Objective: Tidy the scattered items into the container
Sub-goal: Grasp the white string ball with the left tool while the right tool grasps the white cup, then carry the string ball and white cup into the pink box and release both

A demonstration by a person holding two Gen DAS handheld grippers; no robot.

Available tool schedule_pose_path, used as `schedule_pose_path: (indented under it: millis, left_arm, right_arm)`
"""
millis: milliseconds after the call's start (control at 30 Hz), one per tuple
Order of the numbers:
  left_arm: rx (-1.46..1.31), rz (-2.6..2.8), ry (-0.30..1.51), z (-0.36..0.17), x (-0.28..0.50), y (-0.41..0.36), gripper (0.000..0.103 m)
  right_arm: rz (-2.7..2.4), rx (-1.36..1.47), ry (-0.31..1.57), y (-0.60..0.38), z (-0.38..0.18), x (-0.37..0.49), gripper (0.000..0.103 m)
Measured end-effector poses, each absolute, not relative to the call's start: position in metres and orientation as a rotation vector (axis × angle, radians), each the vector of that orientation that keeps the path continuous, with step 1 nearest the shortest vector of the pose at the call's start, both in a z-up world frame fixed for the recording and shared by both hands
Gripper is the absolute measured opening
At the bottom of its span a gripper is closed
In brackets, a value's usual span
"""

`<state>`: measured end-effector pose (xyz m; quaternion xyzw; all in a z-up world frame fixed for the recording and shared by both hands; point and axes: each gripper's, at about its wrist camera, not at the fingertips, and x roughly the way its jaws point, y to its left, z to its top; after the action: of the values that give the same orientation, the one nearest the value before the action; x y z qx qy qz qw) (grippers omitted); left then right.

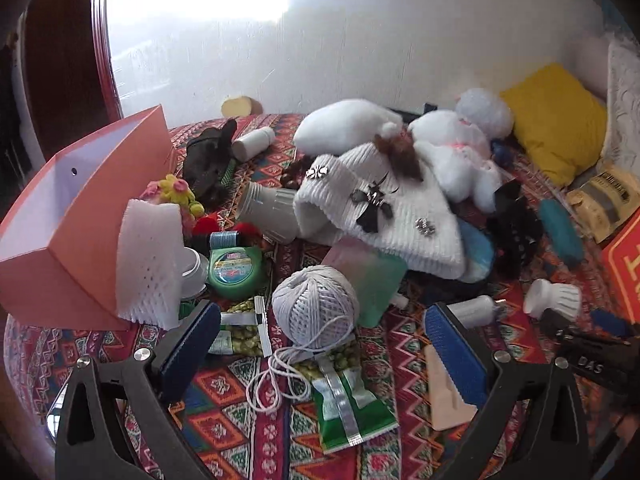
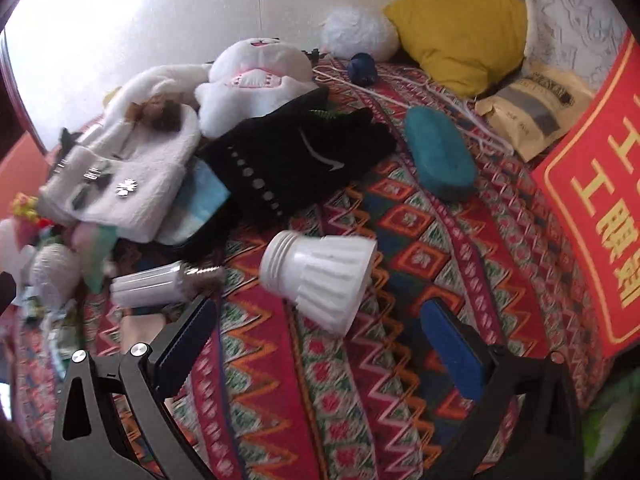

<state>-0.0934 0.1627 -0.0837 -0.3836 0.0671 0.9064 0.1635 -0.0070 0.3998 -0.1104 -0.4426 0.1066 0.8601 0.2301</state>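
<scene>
Scattered items cover the patterned cloth (image 1: 224, 412) before us: a ball of white string (image 1: 316, 304), a white knit hat (image 1: 380, 216), a white bulb housing (image 2: 320, 276). Our pink box (image 1: 84, 216) sits at the left, open-topped. Our left gripper (image 1: 324, 344) hovers spread wide around the string ball, holding nothing; our right gripper (image 2: 316, 340) gapes empty just beneath the bulb housing.

A pink box (image 1: 86, 216) stands open at the left of the patterned table — white inside. Scattered beside it: white foam netting (image 1: 150, 266) leaning on its wall, a ball of white string (image 1: 316, 306), a white knit hat (image 1: 384, 216) and — well apart — a white ribbed lamp base (image 2: 320, 276) on its side.
</scene>
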Motion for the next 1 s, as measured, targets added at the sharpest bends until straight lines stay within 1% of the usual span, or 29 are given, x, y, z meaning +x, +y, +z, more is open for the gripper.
schedule_pose_path:
  millis: [100,267,333,400,433,500,533,567,633,667,767,867,1000]
  left_arm:
    - [-1.130,2.574,0.259,-0.098,-0.106,0.174,0.102]
    - [-1.244,2.538,0.218,-0.116,-0.129,0.178,0.094]
    - [-1.302,2.517,0.215,-0.126,-0.137,0.180,0.079]
    - [-1.366,2.518,0.246,-0.135,-0.145,0.181,0.072]
    - [-1.389,2.523,0.259,-0.138,-0.147,0.180,0.065]
    - [-1.420,2.501,0.222,-0.140,-0.154,0.176,0.065]
    - [-1.424,2.491,0.188,-0.139,-0.156,0.173,0.064]
    - [-1.427,2.485,0.163,-0.138,-0.157,0.170,0.064]
    - [-1.422,2.494,0.128,-0.135,-0.156,0.165,0.063]
    - [-1.421,2.506,0.130,-0.134,-0.154,0.163,0.063]
    - [-1.405,2.501,0.118,-0.127,-0.147,0.160,0.063]
    - [-1.341,2.515,0.130,-0.113,-0.135,0.159,0.063]
    - [-1.286,2.499,0.111,-0.097,-0.121,0.154,0.063]
  right_arm:
    - [2.343,-1.255,0.289,0.403,-0.121,-0.016,0.102]
    - [2.315,-1.310,0.324,0.410,-0.135,-0.026,0.102]
    - [2.301,-1.315,0.336,0.412,-0.140,-0.028,0.101]
    - [2.292,-1.328,0.368,0.413,-0.145,-0.029,0.098]
    - [2.287,-1.341,0.378,0.414,-0.148,-0.030,0.097]
    - [2.285,-1.359,0.382,0.413,-0.152,-0.032,0.090]
    - [2.300,-1.356,0.396,0.413,-0.152,-0.032,0.074]
    - [2.330,-1.341,0.425,0.413,-0.150,-0.030,0.046]
    - [2.375,-1.319,0.467,0.413,-0.145,-0.027,0.018]
    - [2.393,-1.313,0.490,0.415,-0.143,-0.026,0.012]
    - [2.426,-1.286,0.542,0.419,-0.137,-0.022,0.007]
    - [2.452,-1.254,0.573,0.419,-0.129,-0.018,0.005]
    - [2.499,-1.215,0.563,0.413,-0.118,-0.013,0.003]
